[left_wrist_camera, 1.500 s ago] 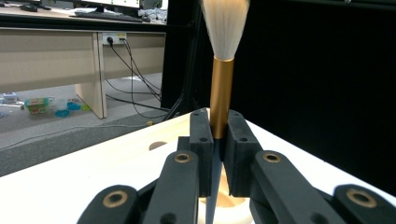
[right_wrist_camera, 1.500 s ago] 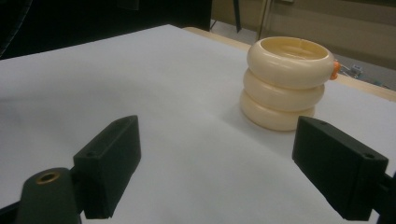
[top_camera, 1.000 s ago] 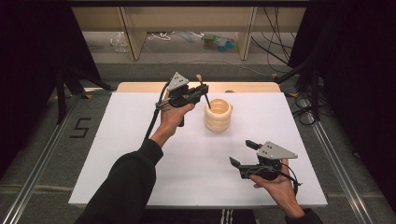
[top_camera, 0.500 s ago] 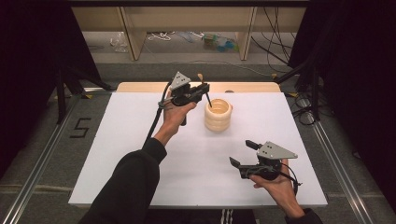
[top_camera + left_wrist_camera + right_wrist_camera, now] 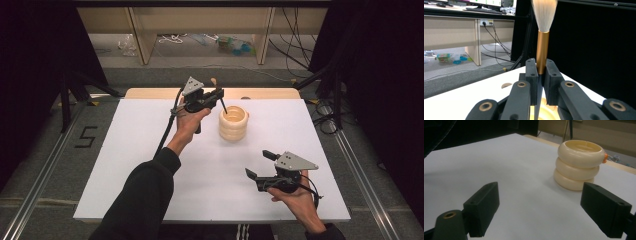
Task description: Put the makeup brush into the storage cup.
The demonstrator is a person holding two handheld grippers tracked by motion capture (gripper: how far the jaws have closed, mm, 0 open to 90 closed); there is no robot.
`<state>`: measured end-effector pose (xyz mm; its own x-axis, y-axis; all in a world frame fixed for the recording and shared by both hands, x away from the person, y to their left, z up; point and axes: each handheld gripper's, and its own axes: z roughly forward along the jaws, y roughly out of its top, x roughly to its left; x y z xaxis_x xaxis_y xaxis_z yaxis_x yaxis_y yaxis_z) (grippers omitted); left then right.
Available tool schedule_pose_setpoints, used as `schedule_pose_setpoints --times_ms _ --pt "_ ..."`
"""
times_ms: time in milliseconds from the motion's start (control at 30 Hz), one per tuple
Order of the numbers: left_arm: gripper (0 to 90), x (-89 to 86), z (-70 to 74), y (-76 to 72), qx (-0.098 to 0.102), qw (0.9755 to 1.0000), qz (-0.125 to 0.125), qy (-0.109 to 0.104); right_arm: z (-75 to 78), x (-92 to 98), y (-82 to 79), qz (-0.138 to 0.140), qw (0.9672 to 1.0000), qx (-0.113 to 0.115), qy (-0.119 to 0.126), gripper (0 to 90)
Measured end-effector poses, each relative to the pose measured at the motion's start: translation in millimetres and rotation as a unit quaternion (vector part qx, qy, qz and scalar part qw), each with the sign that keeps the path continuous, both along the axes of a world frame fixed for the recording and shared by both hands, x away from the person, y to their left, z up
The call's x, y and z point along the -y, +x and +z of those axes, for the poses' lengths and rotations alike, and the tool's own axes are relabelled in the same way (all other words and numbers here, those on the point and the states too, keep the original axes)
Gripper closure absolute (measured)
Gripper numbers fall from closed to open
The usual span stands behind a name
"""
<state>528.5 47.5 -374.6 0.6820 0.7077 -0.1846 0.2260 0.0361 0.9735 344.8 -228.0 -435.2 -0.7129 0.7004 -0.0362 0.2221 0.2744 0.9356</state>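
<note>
My left gripper is shut on a brush at the far middle of the white table. In the left gripper view the gold ferrule stands upright between the pads, with white bristles above. The brush's thin dark handle slants down to the open mouth of a cream ringed holder, which also appears below the jaws. Near the front right, my right gripper is open and holds nothing. It faces the holder from a distance, its own jaws wide apart.
A wooden strip runs along the table's far edge. Beyond it are shelving legs, cables and small items on the floor. Dark curtains hang on both sides, and metal rails flank the table.
The left hand has shifted only slightly beside the holder, still gripping the brush. The right hand has stayed put.
</note>
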Motion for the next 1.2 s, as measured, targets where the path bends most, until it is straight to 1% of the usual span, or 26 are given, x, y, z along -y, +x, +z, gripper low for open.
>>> schedule_pose_setpoints --times_ms 100,167,233,433,467,533,600,633,700,800,833,867,900,933,967,1100,1200 --pt "83.2 1.5 -2.8 1.6 -0.003 1.0000 0.002 0.001 -0.2 0.0 0.2 -0.002 1.0000 0.004 0.002 16.3" --pt "83.2 2.0 -3.8 2.4 -0.003 1.0000 0.000 0.002 0.1 0.5 0.2 0.000 1.0000 0.002 0.000 16.3" --pt "83.2 2.6 -5.2 3.7 -0.005 1.0000 0.002 -0.001 0.3 0.0 -0.5 0.000 1.0000 -0.004 0.002 16.3" --pt "83.2 4.7 -8.1 4.4 -0.008 1.0000 -0.001 -0.001 0.1 -0.3 -0.2 0.001 1.0000 0.000 0.000 16.3" --pt "83.2 4.7 -8.4 4.9 -0.005 1.0000 -0.002 0.002 -0.1 -0.5 -0.1 0.000 1.0000 0.002 0.001 16.3" --pt "83.2 6.2 -10.0 5.2 -0.009 1.0000 -0.002 -0.001 -0.2 -0.6 -0.1 -0.001 1.0000 0.003 0.002 16.3" --pt "83.2 6.6 -11.1 5.4 -0.009 0.9999 -0.004 0.006 -0.1 -0.6 -0.1 0.000 1.0000 0.003 0.001 16.3" --pt "83.2 7.2 -11.7 5.5 -0.012 0.9999 -0.003 0.003 0.1 -0.4 -0.1 0.001 1.0000 0.002 0.000 16.3" --pt "83.2 7.6 -12.3 6.0 -0.011 0.9999 -0.003 0.004 0.2 -0.3 -0.2 0.002 1.0000 0.001 -0.001 16.3" --pt "83.2 9.6 -14.1 6.0 -0.015 0.9999 -0.004 0.004 0.1 -0.5 -0.1 0.002 1.0000 0.001 0.000 16.3" --pt "83.2 9.9 -14.4 6.0 -0.015 0.9999 -0.006 0.005 0.0 -0.3 0.3 0.003 1.0000 0.004 0.000 16.4" --pt "83.2 10.3 -14.9 5.9 -0.015 0.9998 -0.008 0.005 0.1 -0.4 0.3 0.003 1.0000 0.004 0.000 16.3" --pt "83.2 11.1 -15.5 5.5 -0.017 0.9998 -0.008 0.004 0.1 -0.8 -0.5 0.001 1.0000 -0.002 0.000 16.3" --pt "83.2 11.4 -16.1 5.8 -0.018 0.9998 -0.010 0.008 0.3 -0.6 -0.8 0.002 1.0000 -0.004 0.000 16.3" --pt "83.2 12.4 -17.2 5.6 -0.023 0.9997 -0.008 0.007 0.2 -0.6 -0.5 0.004 1.0000 -0.001 -0.001 16.3" --pt "83.2 15.0 -20.1 6.5 -0.026 0.9996 -0.011 0.007 0.5 -0.5 -0.4 0.004 1.0000 0.000 -0.002 16.3" --pt "83.2 16.0 -22.1 6.6 -0.027 0.9995 -0.013 0.011 0.4 -0.2 -0.3 0.004 1.0000 -0.002 -0.002 16.3"
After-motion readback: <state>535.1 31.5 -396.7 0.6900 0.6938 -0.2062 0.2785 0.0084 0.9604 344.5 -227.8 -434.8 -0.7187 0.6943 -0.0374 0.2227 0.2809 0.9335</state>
